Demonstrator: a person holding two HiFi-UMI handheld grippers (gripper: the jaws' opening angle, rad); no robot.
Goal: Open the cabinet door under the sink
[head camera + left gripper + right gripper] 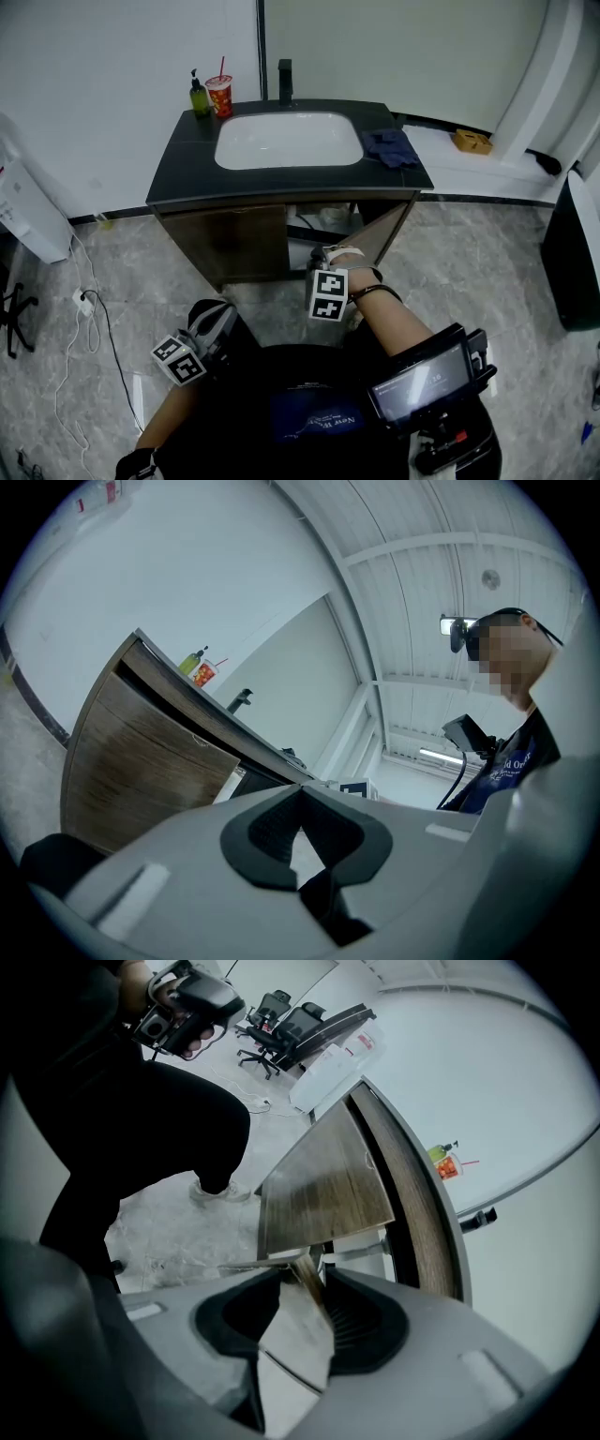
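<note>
The right-hand cabinet door [384, 232] under the sink [289, 141], at twelve o'clock, stands partly swung out and likely needs more swing; the left door [234, 242] is closed. The right gripper [302, 1279] has its jaws apart around the door's edge. The left gripper [300, 794], at eight o'clock, is closed and empty. A blue cloth [392, 148] lies on the counter at one o'clock, and a soap bottle [198, 97] and red cup [219, 96] stand at eleven. The person's own legs may limit the swing.

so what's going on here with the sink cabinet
A person faces the sink cabinet with a hand-held gripper in each hand. The right hand-held gripper is at the free edge of the right cabinet door, which is swung partly open; the edge sits between its parted jaws. The left cabinet door is closed. The left hand-held gripper is by the person's leg, jaws together and empty.
</note>
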